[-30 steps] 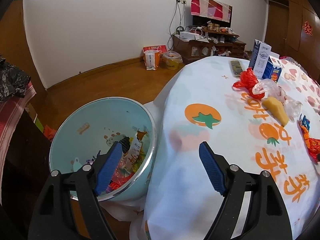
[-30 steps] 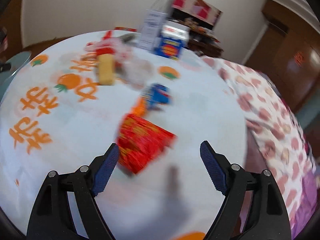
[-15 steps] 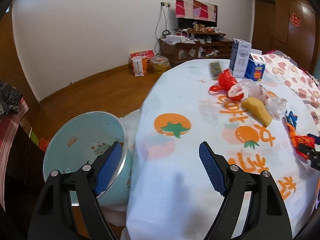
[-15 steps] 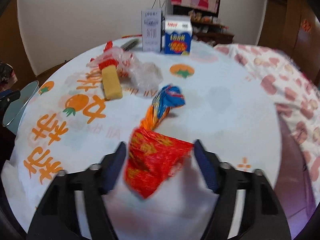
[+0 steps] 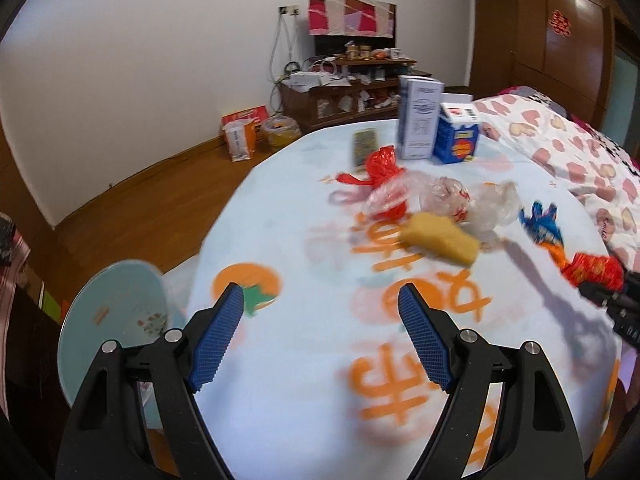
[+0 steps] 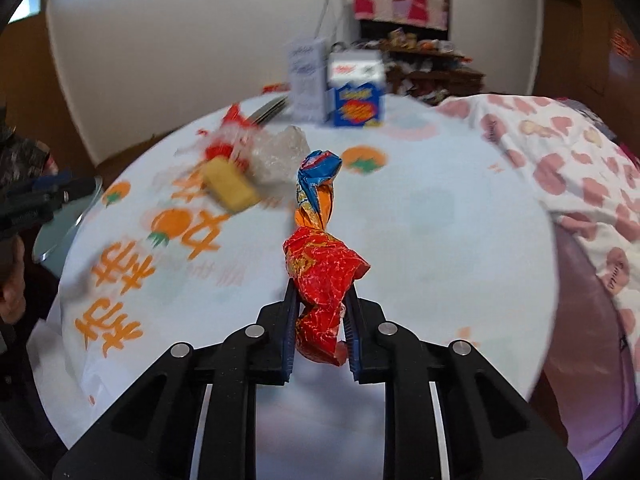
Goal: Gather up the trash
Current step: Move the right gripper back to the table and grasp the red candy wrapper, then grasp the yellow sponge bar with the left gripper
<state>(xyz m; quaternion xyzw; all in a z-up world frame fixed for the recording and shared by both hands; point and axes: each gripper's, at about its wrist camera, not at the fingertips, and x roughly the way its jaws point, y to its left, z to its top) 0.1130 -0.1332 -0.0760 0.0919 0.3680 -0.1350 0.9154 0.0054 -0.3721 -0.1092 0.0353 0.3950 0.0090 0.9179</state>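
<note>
Judging by what's still on the table, this cleanup is maybe halfway at best. The right gripper (image 6: 319, 322) has its jaws clamped tight on the crumpled red foil snack wrapper (image 6: 322, 280), whose twisted orange-and-blue tail stretches away from the fingers toward the middle of the table, and I can't tell whether that far end is off the cloth or dragging on it. So that piece is grabbed but not binned yet. The pale blue round trash bin (image 5: 116, 312) sits on the floor just off the table's left edge, well apart from the wrapper, so it looks like a carry across the table is what's needed. The left gripper (image 5: 320, 338) hovers with its jaws spread wide and nothing between them, over the white tablecloth with orange fruit prints (image 5: 288, 360), close to the bin side. Still lying on the cloth: a yellow sponge-like block (image 5: 440, 238), a bundle of crinkled clear plastic bags (image 5: 468, 200) touching it, and a knotted red plastic bag (image 5: 380, 168) just behind. The two upright cartons further back may or may not count as trash, hard to say.
</note>
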